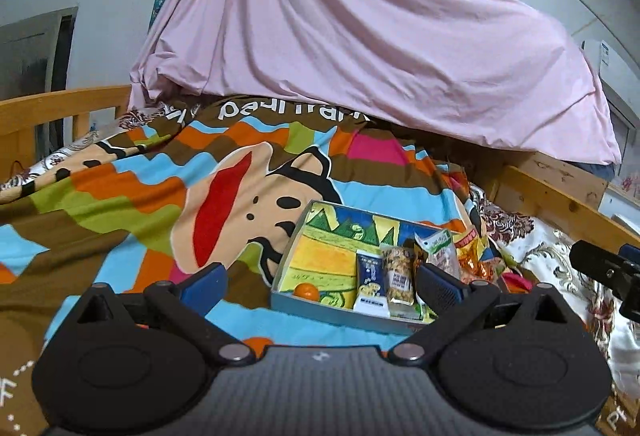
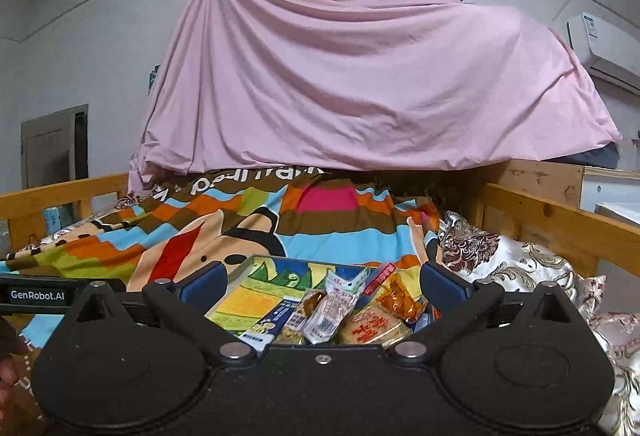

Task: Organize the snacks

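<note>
A shallow box (image 1: 288,268) with a colourful drawn lining lies on the bed. Inside it are a small orange (image 1: 306,292), a blue-and-white packet (image 1: 371,286) and a clear packet of nuts (image 1: 398,278). More snack packets (image 1: 472,256) are heaped at its right end. My left gripper (image 1: 320,286) hangs open just before the box, with nothing between its fingers. In the right wrist view the box (image 2: 256,264) shows a clear wrapped snack (image 2: 330,310), an orange cake packet (image 2: 370,328) and an orange crinkled bag (image 2: 400,298). My right gripper (image 2: 322,286) stands open above them, holding nothing.
A bright cartoon blanket (image 1: 160,203) covers the bed. A pink sheet (image 1: 360,35) drapes over the far end. Wooden rails (image 1: 560,199) run along both sides. A floral satin pillow (image 2: 512,268) lies at the right. The other gripper's black body (image 1: 608,268) juts in at right.
</note>
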Demonstrator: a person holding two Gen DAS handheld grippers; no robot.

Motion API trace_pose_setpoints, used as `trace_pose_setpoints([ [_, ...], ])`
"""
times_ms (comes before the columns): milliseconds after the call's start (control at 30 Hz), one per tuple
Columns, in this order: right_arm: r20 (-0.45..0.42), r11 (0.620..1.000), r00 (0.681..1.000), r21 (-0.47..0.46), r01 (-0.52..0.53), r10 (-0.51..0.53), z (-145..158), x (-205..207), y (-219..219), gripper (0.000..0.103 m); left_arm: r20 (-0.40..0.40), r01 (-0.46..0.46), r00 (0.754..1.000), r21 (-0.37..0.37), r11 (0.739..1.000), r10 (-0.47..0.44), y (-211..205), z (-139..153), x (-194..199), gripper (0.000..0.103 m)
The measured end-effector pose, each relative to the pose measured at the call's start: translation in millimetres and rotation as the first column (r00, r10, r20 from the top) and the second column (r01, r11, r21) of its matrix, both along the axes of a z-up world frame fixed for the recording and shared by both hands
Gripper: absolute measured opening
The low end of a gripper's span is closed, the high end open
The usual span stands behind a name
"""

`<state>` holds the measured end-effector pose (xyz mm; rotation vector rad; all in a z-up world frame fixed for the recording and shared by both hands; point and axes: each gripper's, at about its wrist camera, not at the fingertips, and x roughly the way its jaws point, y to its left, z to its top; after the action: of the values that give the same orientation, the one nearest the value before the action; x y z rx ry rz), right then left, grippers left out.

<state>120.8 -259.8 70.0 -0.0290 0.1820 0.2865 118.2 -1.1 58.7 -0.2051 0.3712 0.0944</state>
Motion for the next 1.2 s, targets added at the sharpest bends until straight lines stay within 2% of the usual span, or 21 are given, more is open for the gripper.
trace_pose_setpoints([
  [300,0.004,0.999,0.999,-0.011,0.035,-0.035,-10.5,-35.2,0.3,0.102,0.014,0.006,1.000,0.038,0.999,-0.006,5.3,1.9,-33.1,0.103],
  [600,-0.036,0.997,0.997,0.002,0.071,-0.071,-22.9,-52.7,-4.3,0.102,0.011,0.023,1.000,0.078,0.997,-0.024,4.6,-2.2,-48.3,0.103],
  [833,-0.081,0.997,0.995,-0.032,0.063,-0.065,-37.1,-51.2,0.9,0.102,-0.008,0.034,0.999,0.098,0.995,-0.033,1.5,-11.2,-51.8,0.103],
  [1200,-0.116,0.997,0.991,-0.036,0.070,-0.074,-44.5,-43.1,1.3,0.102,-0.034,0.039,0.999,0.122,0.992,-0.035,1.8,-23.8,-50.3,0.103],
])
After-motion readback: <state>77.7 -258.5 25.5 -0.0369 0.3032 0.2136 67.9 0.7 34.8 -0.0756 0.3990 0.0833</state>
